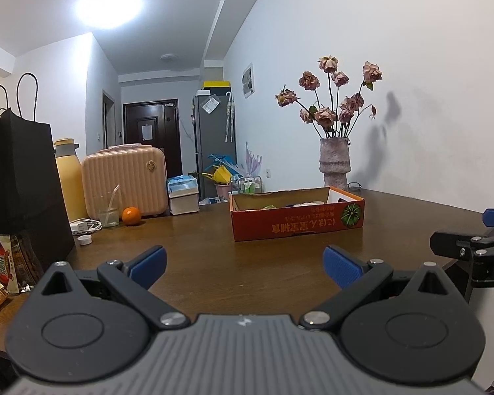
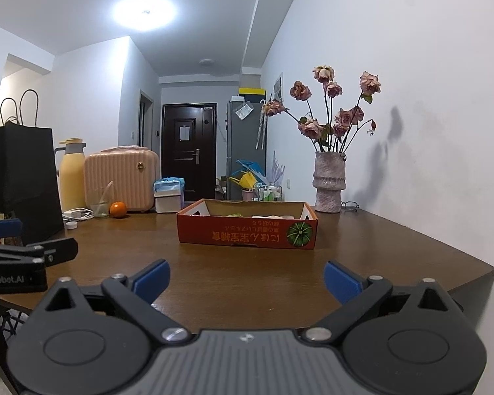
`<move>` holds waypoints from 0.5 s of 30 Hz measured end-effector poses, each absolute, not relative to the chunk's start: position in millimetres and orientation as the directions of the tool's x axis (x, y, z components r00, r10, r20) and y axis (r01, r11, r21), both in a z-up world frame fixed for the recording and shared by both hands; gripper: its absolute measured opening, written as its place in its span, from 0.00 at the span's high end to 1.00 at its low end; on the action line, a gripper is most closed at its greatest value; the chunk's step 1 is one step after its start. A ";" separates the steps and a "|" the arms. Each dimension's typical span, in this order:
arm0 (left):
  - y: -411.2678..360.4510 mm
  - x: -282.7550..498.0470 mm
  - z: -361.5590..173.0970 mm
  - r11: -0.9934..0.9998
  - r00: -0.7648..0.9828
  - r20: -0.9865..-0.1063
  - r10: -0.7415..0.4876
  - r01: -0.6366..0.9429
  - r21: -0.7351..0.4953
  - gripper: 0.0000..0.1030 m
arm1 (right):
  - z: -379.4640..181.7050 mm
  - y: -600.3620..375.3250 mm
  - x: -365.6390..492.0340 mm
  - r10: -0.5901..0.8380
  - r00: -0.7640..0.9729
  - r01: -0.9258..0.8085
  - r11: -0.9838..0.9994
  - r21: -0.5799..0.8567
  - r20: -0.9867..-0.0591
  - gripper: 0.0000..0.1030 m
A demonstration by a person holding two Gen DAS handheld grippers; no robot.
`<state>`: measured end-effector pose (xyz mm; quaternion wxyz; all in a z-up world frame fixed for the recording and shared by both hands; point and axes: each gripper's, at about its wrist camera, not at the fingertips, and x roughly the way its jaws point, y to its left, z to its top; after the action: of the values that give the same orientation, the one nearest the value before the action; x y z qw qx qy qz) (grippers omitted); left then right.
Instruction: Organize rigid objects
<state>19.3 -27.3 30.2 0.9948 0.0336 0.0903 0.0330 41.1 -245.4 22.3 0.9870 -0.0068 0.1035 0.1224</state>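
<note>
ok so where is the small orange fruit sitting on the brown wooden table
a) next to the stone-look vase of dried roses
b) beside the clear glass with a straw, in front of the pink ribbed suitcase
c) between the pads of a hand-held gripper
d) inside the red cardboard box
b: the small orange fruit rests on the brown wooden table right beside the clear glass with a straw, in front of the pink ribbed suitcase, well away from the red cardboard box.

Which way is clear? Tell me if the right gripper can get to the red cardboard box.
Probably yes. The right gripper, jaws open and empty, faces the red cardboard box with only bare wooden table between them.
</note>
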 end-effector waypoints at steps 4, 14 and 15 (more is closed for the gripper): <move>-27.7 19.1 29.6 0.996 0.981 -0.180 0.067 -0.054 0.071 0.00 | 22.1 -245.0 41.8 0.241 0.947 -0.243 0.970 0.015 -0.213 0.03; -27.5 19.6 29.7 0.996 0.981 -0.180 0.066 -0.054 0.072 0.00 | 21.6 -246.8 41.1 0.236 0.949 -0.237 0.971 0.021 -0.209 0.02; -27.4 19.6 29.8 0.996 0.981 -0.180 0.066 -0.054 0.072 0.00 | 21.7 -247.5 41.2 0.235 0.949 -0.236 0.971 0.020 -0.208 0.02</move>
<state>19.6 -27.4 29.8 0.9948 0.0334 0.0914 0.0301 41.2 -247.5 21.7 0.9873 -0.0024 0.1049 0.1194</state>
